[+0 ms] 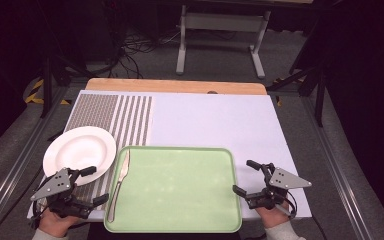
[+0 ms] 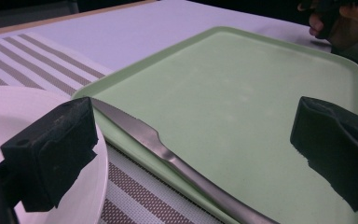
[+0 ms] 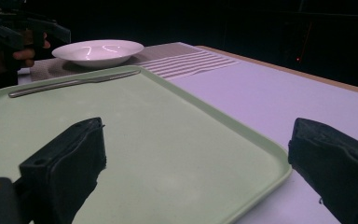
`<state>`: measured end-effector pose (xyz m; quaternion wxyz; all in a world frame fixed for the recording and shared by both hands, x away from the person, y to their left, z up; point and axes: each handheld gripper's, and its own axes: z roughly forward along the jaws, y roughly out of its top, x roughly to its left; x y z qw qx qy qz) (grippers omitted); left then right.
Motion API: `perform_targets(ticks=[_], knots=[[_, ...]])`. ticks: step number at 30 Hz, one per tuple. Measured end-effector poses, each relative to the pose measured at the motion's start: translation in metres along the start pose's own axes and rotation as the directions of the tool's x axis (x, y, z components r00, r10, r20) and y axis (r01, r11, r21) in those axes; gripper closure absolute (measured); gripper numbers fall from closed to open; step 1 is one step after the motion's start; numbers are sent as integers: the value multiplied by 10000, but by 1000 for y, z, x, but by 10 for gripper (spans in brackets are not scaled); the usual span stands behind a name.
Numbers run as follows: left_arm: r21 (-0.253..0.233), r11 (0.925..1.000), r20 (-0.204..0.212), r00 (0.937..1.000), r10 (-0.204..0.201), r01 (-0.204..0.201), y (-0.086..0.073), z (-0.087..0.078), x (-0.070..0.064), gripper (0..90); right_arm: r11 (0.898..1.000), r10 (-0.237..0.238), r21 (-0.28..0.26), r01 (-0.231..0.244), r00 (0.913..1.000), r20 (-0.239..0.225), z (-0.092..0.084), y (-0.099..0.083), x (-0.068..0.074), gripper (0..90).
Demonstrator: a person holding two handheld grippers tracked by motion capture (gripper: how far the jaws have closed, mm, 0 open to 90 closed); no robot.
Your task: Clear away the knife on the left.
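The left gripper (image 1: pixel 91 185) gapes wide, empty; the butter knife (image 1: pixel 119 184) lies just beyond its jaws. The right gripper (image 1: pixel 244 176) is equally wide, empty, beside the green tray (image 1: pixel 180 225).

In front of you the tray (image 1: pixel 180 190) sits on the table (image 1: pixel 220 120), at its near edge and about midway across. The knife (image 1: pixel 119 184) lies along the tray's left rim, blade pointing away from you; it seems to rest on the rim itself, though the high view leaves that unclear. Left of the tray lies the placemat (image 1: pixel 112 117), running to the table's far left corner, with the tray's left edge over its near part. The plate (image 1: pixel 80 148) stands on the placemat, just beside the knife. Your left gripper (image 1: pixel 91 186) hangs over the plate's near edge, left of the knife; your right gripper (image 1: pixel 245 176) is at the tray's right rim.
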<state>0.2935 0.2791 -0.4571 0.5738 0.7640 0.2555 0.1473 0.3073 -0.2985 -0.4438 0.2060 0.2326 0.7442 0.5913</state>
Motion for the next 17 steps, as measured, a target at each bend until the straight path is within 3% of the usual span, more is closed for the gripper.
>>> perform_targets(ticks=[2,12,17], knots=[[-169,9996,-29,9998,-210,210,-5,2,1,16,10000,8,-8,-8,10000,-8,0,0,0,43],[179,9998,-103,9999,2,0,-4,10,-1,13,10000,55,-9,-55,10000,-47,0,-1,-1,43],[60,9994,-36,9994,-349,349,-3,7,1,13,10000,65,-11,-66,10000,-45,0,-1,-1,43]])
